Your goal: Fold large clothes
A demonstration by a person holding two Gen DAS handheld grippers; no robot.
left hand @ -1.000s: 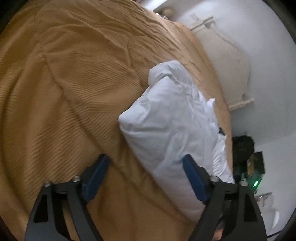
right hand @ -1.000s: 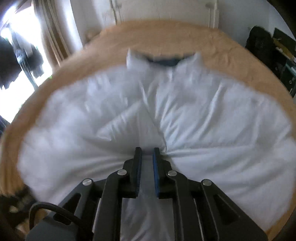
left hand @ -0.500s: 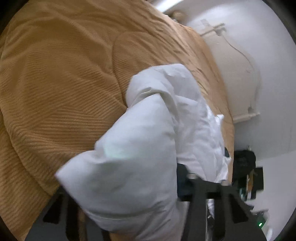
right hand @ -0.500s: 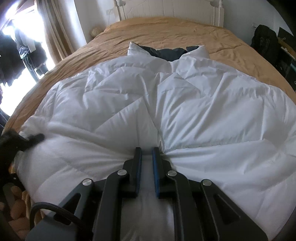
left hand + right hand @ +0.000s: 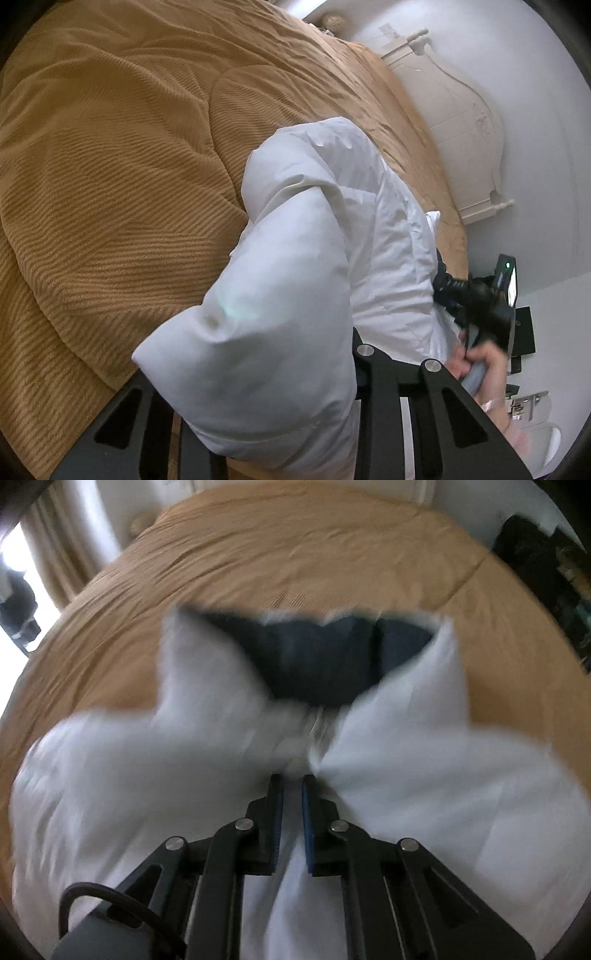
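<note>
Puffed white jacket [image 5: 295,295] cloth now fills the left tool [image 5: 258,424], whose jaws have just been closing on that bulky sleeve end; the right tool [image 5: 292,786], clenched on a pinch of hem, has carried it toward the dark collar. Jacket lies on the tan bed [image 5: 110,184], ahead of both tools. Keep both grips firm and lay the folds flat.

Our left gripper [image 5: 258,391] points steeply down, and its jaws have just been closing on a puffy fold of the white jacket [image 5: 325,258], which bulges up between them. Our right gripper [image 5: 293,794] is clamped nearly closed on the jacket's middle, below its collar. Our right hand [image 5: 480,363] grips that tool's handle.
</note>
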